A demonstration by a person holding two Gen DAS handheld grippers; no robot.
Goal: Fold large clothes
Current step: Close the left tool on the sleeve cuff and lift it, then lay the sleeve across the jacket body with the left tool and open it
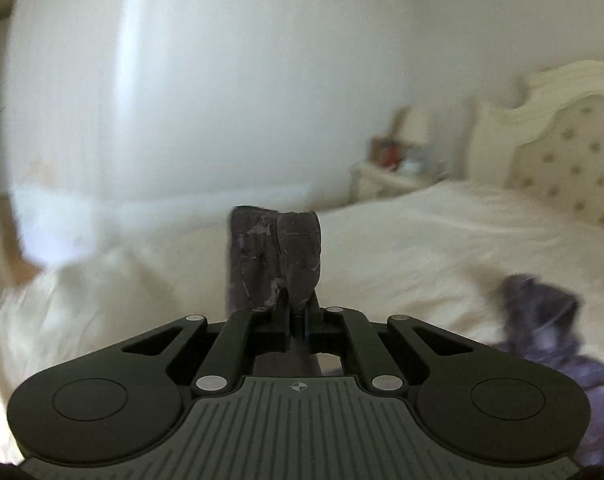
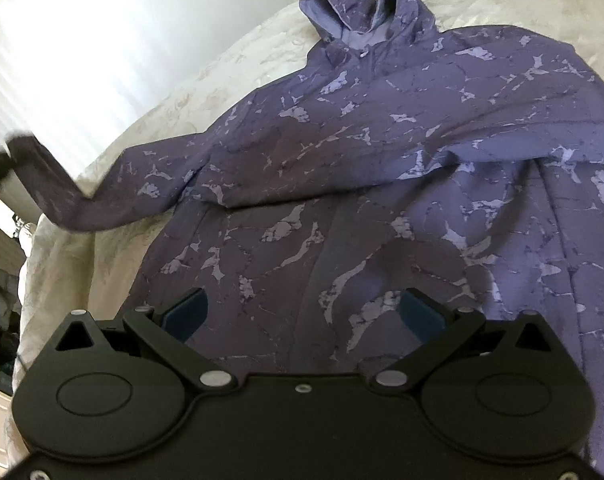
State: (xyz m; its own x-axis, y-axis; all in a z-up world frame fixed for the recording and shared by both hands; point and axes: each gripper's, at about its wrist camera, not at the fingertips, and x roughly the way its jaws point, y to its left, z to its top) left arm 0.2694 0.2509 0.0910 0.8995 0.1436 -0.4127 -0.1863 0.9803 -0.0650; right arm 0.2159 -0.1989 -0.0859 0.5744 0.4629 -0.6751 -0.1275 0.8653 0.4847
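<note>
Overall light: soft, bright daylight — no hard shadows in either view.
Light source: a glowing white curtain (image 2: pixel 58 52) at the upper left of the right wrist view, washed out almost to pure white.
Left wrist view: heavily motion-blurred; the wall (image 1: pixel 222 80), bed (image 1: pixel 401 248) and headboard (image 1: pixel 561 152) smear, while the left gripper (image 1: pixel 298 320) and the sleeve cuff (image 1: pixel 276 256) it clamps stay fairly sharp.
Right wrist view: mostly crisp; the hoodie (image 2: pixel 381 160) pattern reads clearly, only the lifted sleeve end (image 2: pixel 34 164) at the left edge blurs.
Shadows: faint, soft folds on the fabric — dim under the right gripper (image 2: pixel 302 320).
Distortion: strong fisheye bending, dark vignette in the corners.
</note>
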